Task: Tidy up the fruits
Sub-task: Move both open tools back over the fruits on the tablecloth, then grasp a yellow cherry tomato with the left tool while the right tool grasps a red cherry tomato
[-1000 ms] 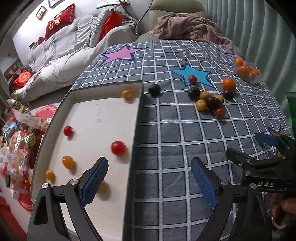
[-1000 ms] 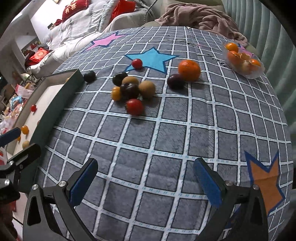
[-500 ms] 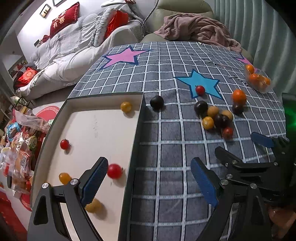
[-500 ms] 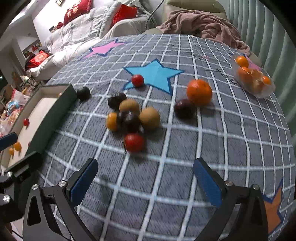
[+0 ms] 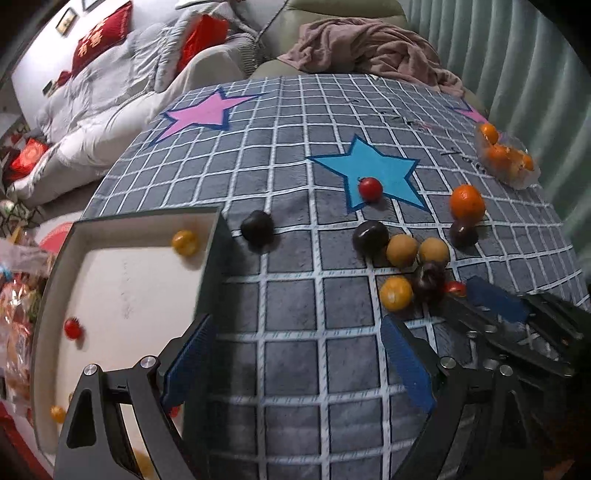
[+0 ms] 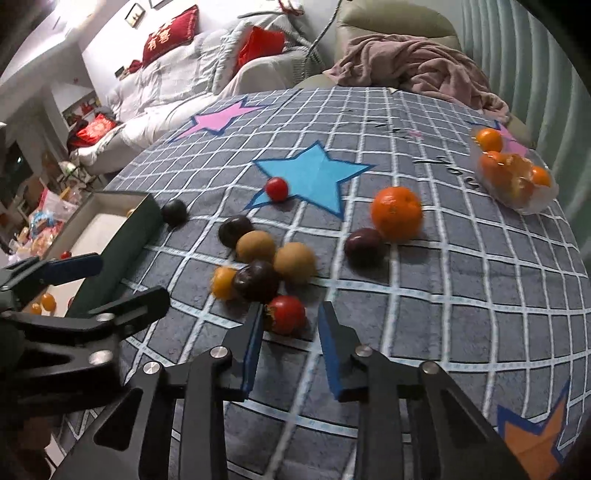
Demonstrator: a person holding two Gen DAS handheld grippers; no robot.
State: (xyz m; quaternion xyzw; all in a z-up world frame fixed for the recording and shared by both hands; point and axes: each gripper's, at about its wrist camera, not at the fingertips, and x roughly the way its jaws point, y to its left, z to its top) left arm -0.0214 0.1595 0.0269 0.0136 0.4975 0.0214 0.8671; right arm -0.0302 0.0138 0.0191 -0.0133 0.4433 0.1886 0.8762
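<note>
Right wrist: narrowing right gripper [image 6: 290, 317] (pads apart) brackets red tomato [image 6: 286, 314]

Grey sofa [image 6: 166, 88] with red cushions [image 6: 168, 35], pinkish blanket [image 6: 417, 66] on armchair, perhaps pale green curtains [image 6: 517, 74]

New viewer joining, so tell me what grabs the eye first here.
The fruit pile mid-cloth, on the grey grid cloth with its blue star. The right gripper, whose jaws have just been closing, has a red tomato between them. The tray sits left, holding small tomatoes.
</note>
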